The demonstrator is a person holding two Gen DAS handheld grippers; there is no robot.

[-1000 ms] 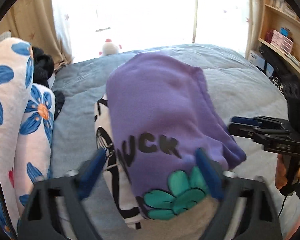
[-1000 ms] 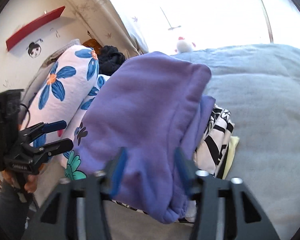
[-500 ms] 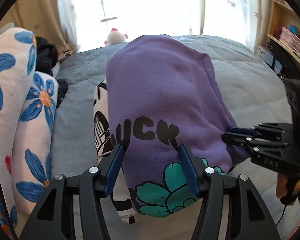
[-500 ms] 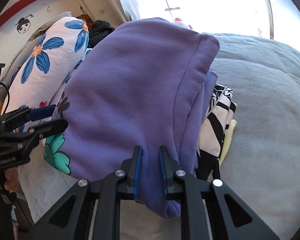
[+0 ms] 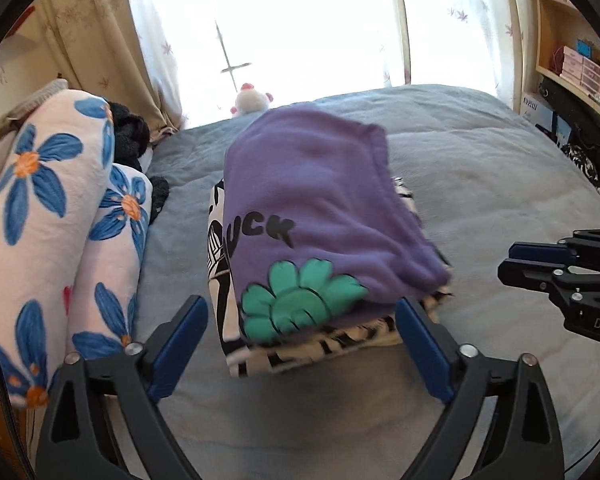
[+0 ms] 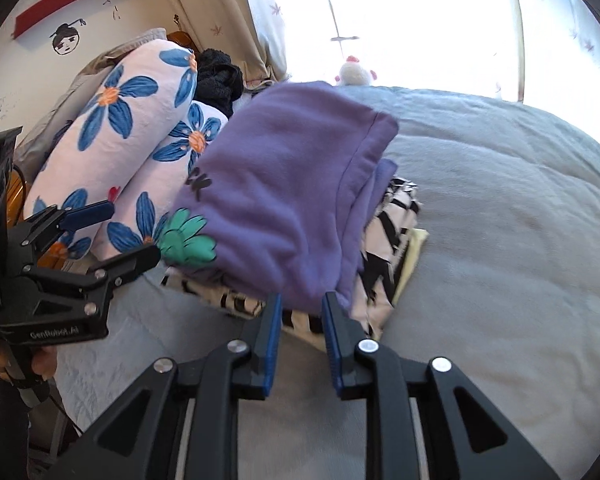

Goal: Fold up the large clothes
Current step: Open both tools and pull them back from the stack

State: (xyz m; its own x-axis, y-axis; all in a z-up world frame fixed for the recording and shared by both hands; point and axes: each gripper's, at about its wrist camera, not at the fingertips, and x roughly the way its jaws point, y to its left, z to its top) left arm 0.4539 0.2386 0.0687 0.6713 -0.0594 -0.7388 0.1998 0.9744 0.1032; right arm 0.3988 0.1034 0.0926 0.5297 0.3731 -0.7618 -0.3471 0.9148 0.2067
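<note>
Purple fleece sweatshirt [image 5: 312, 196], folded, laid atop black-and-white striped garment [image 6: 384, 248] to stack neatly; left gripper [image 5: 300, 336] opening wide, right gripper [image 6: 298, 320] parting slightly, both empty.

The purple sweatshirt [image 5: 320, 200] reads "UCK"; the left gripper [image 6: 100, 232] body reads "GenRobot.AI".

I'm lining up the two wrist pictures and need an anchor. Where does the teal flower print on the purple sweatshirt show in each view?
Left wrist view: the teal flower print sits low and centre, on the near edge of the purple sweatshirt.
Right wrist view: the print sits left of centre, at the sweatshirt's near left corner.
Shared landmark: the white plush toy by the window, behind the pile.
</note>
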